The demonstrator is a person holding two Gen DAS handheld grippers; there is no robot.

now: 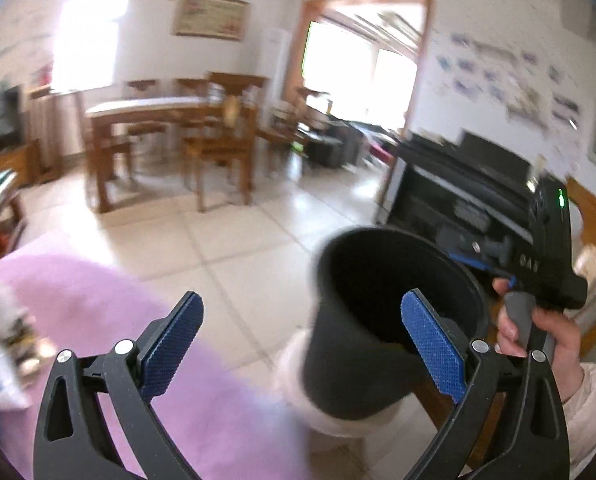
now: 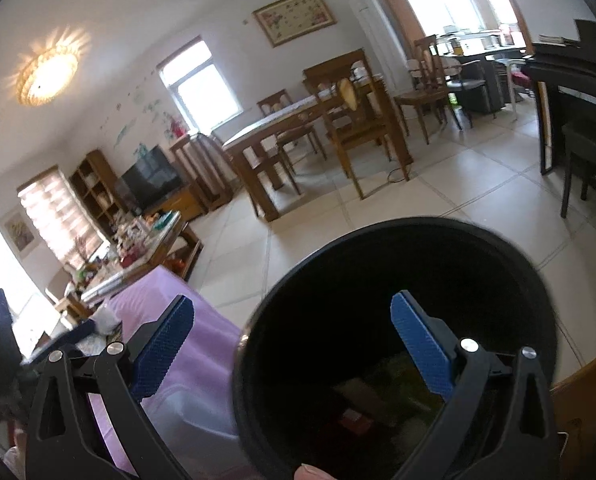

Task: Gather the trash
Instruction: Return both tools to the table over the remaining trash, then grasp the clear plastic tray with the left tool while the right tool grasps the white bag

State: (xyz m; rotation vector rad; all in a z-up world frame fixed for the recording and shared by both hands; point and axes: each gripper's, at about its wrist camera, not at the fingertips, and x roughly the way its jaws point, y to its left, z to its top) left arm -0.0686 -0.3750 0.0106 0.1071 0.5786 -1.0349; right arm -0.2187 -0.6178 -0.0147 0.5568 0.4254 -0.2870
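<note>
A black round trash bin [image 1: 362, 360] stands tilted at the lower right of the left wrist view, its mouth facing up. In the right wrist view the bin [image 2: 398, 280] fills the lower middle, with paper scraps and wrappers [image 2: 382, 396] at its bottom. My left gripper [image 1: 302, 344] is open and empty, its right finger [image 1: 434, 344] in front of the bin. My right gripper [image 2: 294, 344] is open and empty over the bin's mouth; its body [image 1: 546, 256] shows in the left wrist view. Crumpled wrappers [image 1: 6, 332] lie on a purple cloth [image 1: 98, 312] at the left.
A wooden dining table with chairs [image 2: 298, 132] stands across the tiled floor [image 1: 226, 240]. A black piano [image 1: 466, 184] is on the right wall. A cluttered coffee table [image 2: 138, 240] and a TV [image 2: 150, 176] are at the left.
</note>
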